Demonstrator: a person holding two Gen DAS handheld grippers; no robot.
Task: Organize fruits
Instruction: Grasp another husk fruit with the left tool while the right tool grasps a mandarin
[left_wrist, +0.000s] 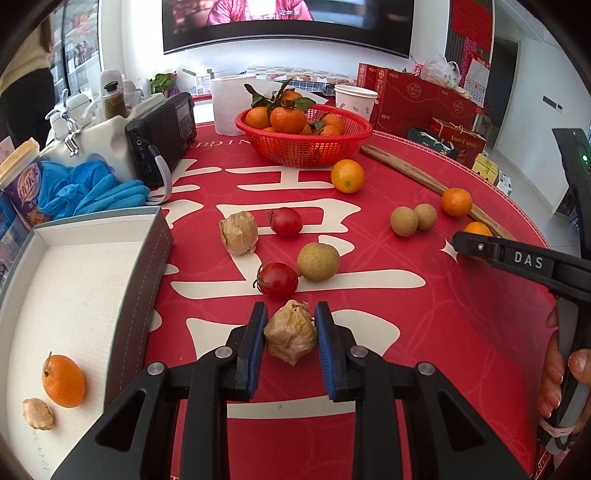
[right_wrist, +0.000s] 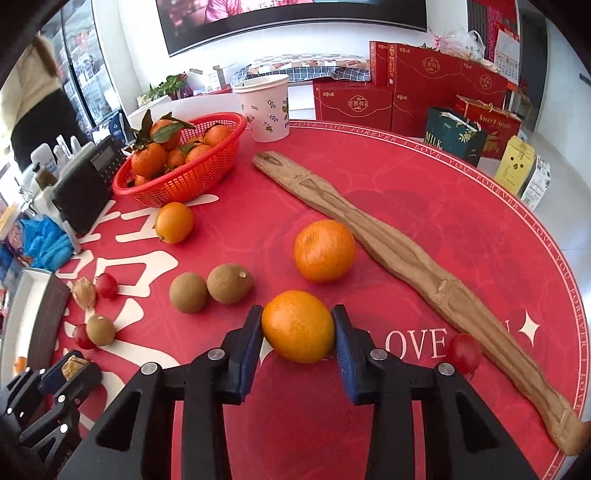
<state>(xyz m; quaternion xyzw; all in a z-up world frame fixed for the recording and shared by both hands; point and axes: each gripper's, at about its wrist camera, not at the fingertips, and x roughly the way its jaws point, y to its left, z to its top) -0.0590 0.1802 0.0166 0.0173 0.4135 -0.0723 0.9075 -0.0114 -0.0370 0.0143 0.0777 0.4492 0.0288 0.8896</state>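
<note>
Two grippers: each has its jaws around one fruit on the red worktop (right_wrist: 424, 236).
Left gripper (left_wrist: 290, 334): jaws closed against a papery husked fruit (left_wrist: 290, 334), near centre.
Right gripper (right_wrist: 297, 326): jaws pressed on an orange (right_wrist: 297, 326), near.
Box (left_wrist: 140, 258): left, holding a kumquat (left_wrist: 63, 381).

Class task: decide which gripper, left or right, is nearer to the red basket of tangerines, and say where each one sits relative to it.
Neither clearly. The left gripper, around a husked fruit, and the right gripper, around an orange, both sit well short of the red basket.
</note>
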